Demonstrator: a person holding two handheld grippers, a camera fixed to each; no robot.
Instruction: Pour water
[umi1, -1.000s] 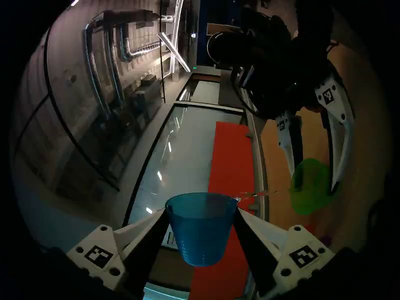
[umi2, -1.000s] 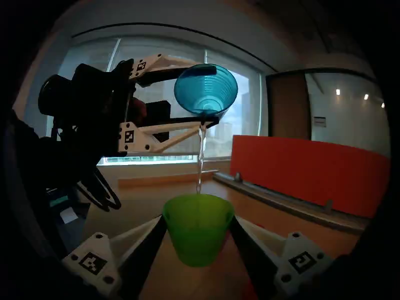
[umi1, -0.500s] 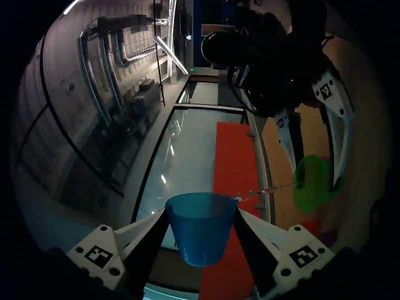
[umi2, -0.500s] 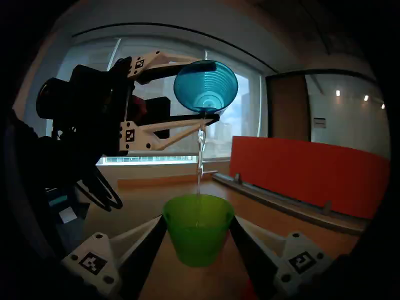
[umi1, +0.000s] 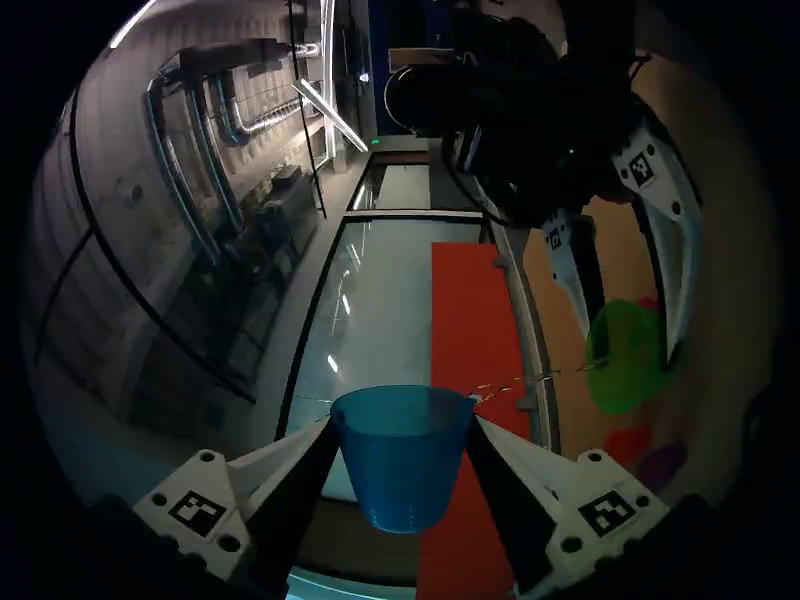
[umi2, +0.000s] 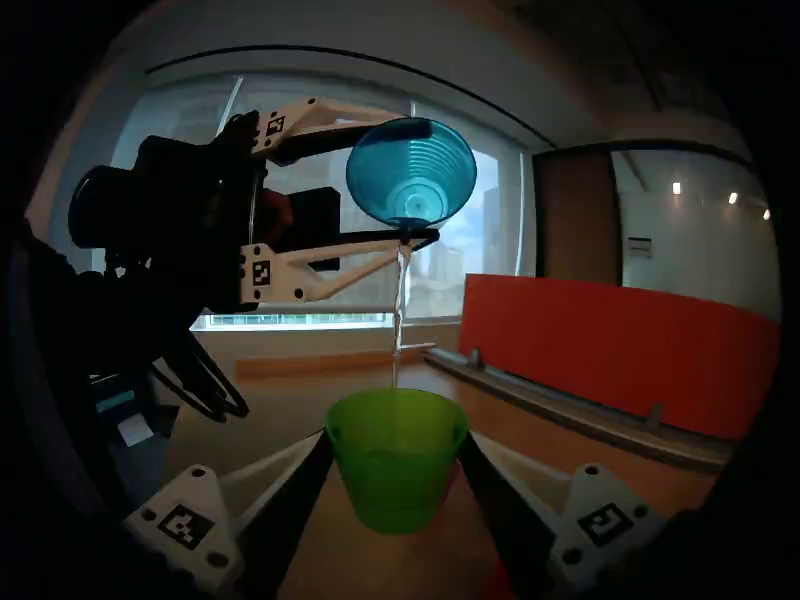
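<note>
The left gripper (umi1: 402, 432) is clenching the blue cup (umi1: 402, 465) between both fingers, holding it tipped on its side. A thin water stream (umi2: 397, 310) is falling from the cup's rim toward six o'clock into the green cup (umi2: 397, 475). The right gripper (umi2: 397, 445) is grasping the green cup upright, directly below. An orange partition (umi2: 620, 340) is standing at three o'clock.
</note>
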